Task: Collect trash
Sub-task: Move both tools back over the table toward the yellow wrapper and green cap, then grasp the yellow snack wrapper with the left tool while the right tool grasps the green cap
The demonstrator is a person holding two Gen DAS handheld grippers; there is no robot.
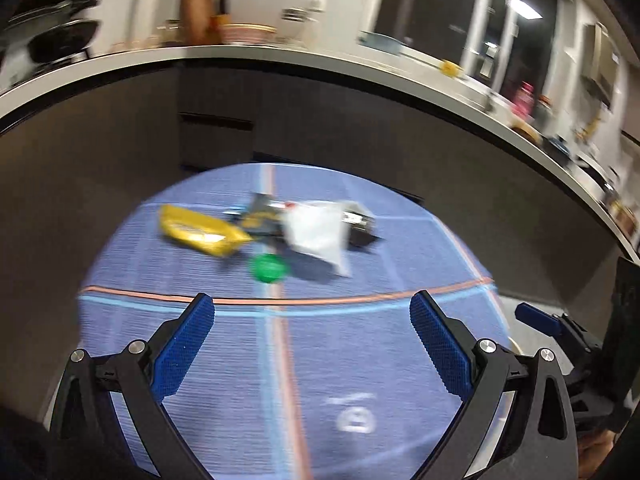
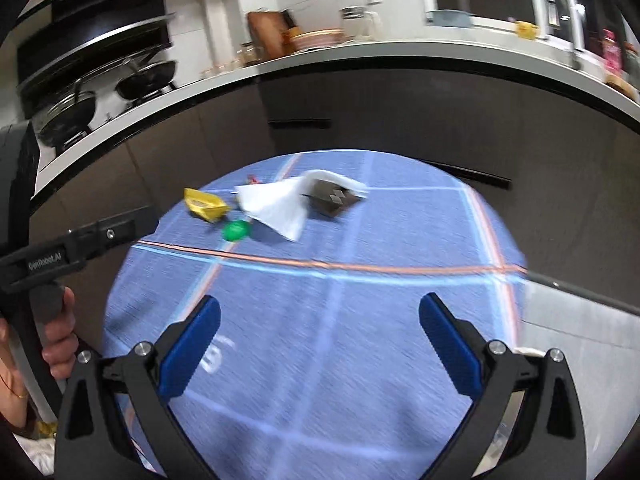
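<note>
A pile of trash lies at the far side of a round table with a blue checked cloth (image 1: 360, 360). It holds a yellow wrapper (image 1: 200, 234) (image 2: 206, 205), a green bottle cap (image 1: 267, 267) (image 2: 235, 231), a white tissue (image 1: 316, 232) (image 2: 276, 206) and a dark wrapper (image 1: 360, 226) (image 2: 332, 199). My left gripper (image 1: 312, 308) is open and empty, above the near half of the table. My right gripper (image 2: 320, 312) is also open and empty, short of the pile. The left gripper's handle (image 2: 80, 240) shows at the left of the right wrist view.
Dark kitchen cabinets (image 2: 400, 120) stand behind the table under a white counter (image 2: 360, 50) with pans (image 2: 144, 76), bowls and jars. A grey floor (image 2: 580, 320) shows right of the table. Both views are motion-blurred.
</note>
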